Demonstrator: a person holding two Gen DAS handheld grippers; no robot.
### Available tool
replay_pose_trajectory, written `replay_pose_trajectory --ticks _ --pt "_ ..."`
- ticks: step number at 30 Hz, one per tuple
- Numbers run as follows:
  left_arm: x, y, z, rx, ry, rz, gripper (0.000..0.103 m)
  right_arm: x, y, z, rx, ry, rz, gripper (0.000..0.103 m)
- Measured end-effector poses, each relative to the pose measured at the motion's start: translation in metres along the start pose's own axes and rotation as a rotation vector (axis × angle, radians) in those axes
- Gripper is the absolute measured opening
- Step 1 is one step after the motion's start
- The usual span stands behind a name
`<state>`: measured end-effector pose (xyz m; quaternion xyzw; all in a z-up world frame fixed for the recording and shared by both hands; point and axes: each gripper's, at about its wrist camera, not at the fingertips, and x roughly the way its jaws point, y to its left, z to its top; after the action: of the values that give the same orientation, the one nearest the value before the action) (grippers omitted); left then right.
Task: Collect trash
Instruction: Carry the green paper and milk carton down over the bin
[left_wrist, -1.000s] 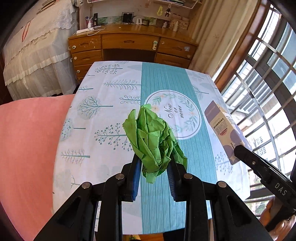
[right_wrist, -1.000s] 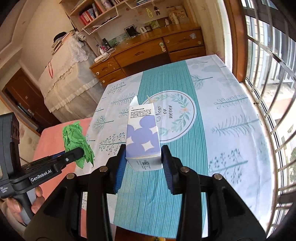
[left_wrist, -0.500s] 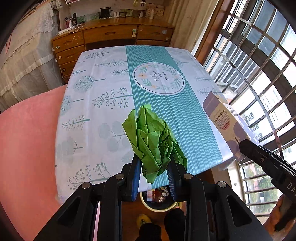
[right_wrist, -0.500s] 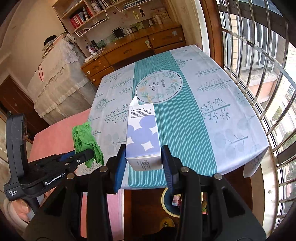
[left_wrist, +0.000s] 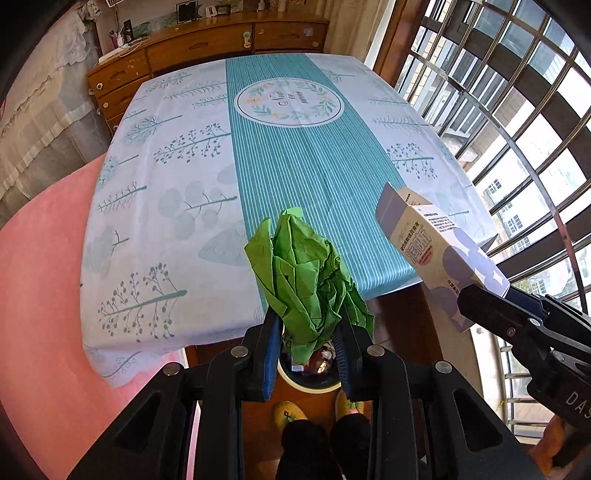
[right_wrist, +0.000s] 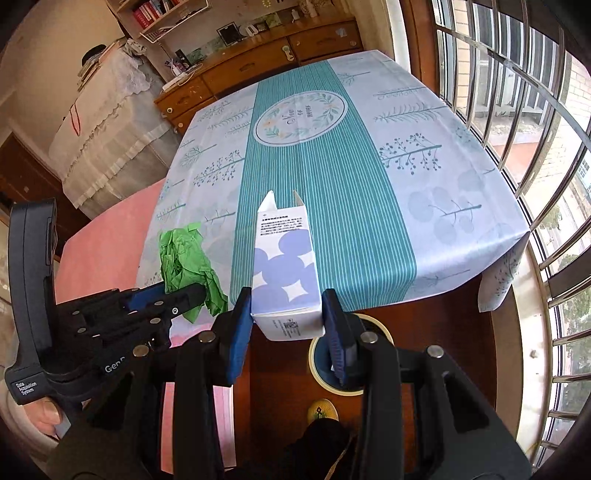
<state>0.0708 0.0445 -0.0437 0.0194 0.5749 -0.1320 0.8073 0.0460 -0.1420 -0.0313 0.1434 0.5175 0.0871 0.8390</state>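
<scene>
The left gripper (left_wrist: 308, 354) clamped crumpled green paper (left_wrist: 306, 280) between its 2 fingers. The right gripper (right_wrist: 288, 328) pinched a white-and-purple carton (right_wrist: 286, 273), a bin (right_wrist: 325, 373) just beyond its fingertips.

Two claws: the left claw (left_wrist: 306, 354) and the right claw (right_wrist: 288, 328). One crumpled green paper (left_wrist: 306, 280). One carton (right_wrist: 284, 266), white with lilac dots. One surface (left_wrist: 177, 155) under one patterned cloth, with one round emblem (left_wrist: 288, 101) at its centre. One bin (right_wrist: 325, 380) on the floor. Two yellow slippers, the left slipper (left_wrist: 288, 413) and the right slipper (left_wrist: 349, 404) partly hidden. One wooden dresser (right_wrist: 258, 62) at the far wall. One pink cushion (left_wrist: 40, 277) beside the surface.
</scene>
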Motion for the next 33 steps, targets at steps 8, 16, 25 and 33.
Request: replay_pose_trajectory --ticks 8,16,25,33 --pt "0.060 -0.025 -0.049 -0.081 0.086 0.050 0.026 0.042 -0.039 -0.047 -0.084 0.096 0.037 0.034" --pt "0.134 -0.053 -0.097 -0.103 0.167 0.079 0.026 0.101 -0.094 -0.097 -0.061 0.200 0.032 0.034" --pt "0.224 -0.060 -0.122 -0.075 0.218 0.105 0.026 0.180 -0.141 -0.136 -0.028 0.242 -0.006 0.034" --pt "0.291 -0.054 -0.131 -0.077 0.246 0.080 0.026 0.247 -0.164 -0.154 0.005 0.266 -0.024 0.034"
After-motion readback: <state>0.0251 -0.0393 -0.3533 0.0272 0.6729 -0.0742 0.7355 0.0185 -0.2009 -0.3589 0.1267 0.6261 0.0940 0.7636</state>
